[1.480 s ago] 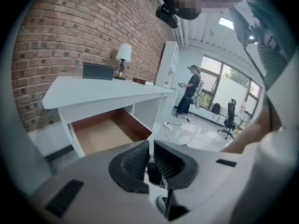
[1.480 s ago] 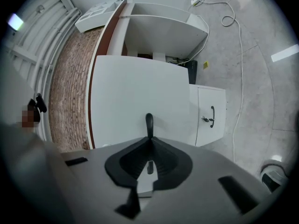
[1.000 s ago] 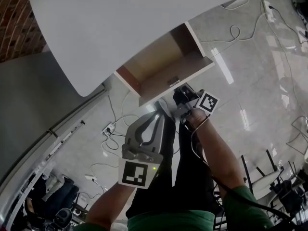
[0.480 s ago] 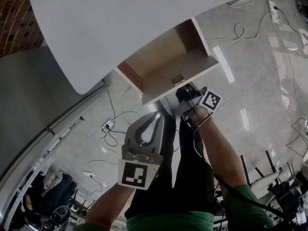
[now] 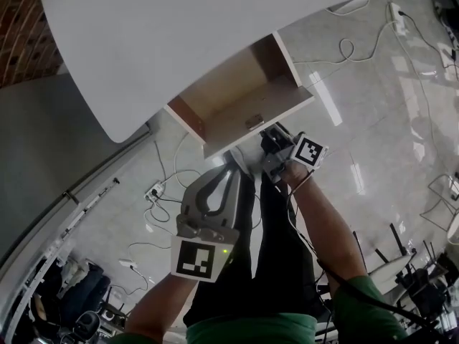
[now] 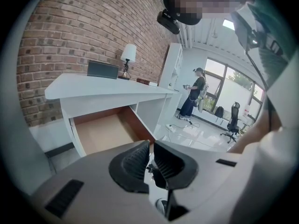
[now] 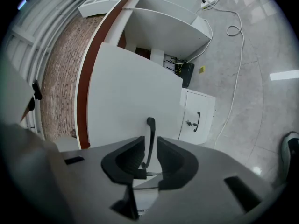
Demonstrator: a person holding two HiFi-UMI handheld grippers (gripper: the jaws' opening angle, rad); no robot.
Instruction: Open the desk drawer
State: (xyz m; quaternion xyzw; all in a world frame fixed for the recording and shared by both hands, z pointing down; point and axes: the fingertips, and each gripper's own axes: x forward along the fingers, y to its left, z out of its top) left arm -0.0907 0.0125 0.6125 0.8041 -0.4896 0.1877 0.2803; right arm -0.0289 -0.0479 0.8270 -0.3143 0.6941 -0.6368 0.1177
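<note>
The drawer [image 5: 229, 92] under the white desk top [image 5: 179, 41] stands pulled out, and its brown inside shows. A small dark handle [image 5: 254, 122] sits on its white front panel [image 5: 237, 133]. My right gripper [image 5: 269, 136] is at that handle. In the right gripper view the dark bar handle [image 7: 150, 134] runs between the jaws of the right gripper [image 7: 150, 160], which is shut on it. My left gripper [image 5: 233, 162] hangs lower, below the drawer and apart from it. The left gripper [image 6: 152, 160] is shut with nothing in it, pointing towards the open drawer [image 6: 100, 132].
Cables [image 5: 358, 41] and a power strip [image 5: 154, 190] lie on the tiled floor. My legs [image 5: 265, 249] are below the drawer. A small white cabinet [image 7: 198, 111] stands under the desk. A lamp [image 6: 127, 59] sits on the desk. A person [image 6: 194, 94] and an office chair [image 6: 232, 125] are far off.
The head view has swayed slightly. The right gripper stays at the handle and the drawer stays pulled out. The left gripper has barely moved.
</note>
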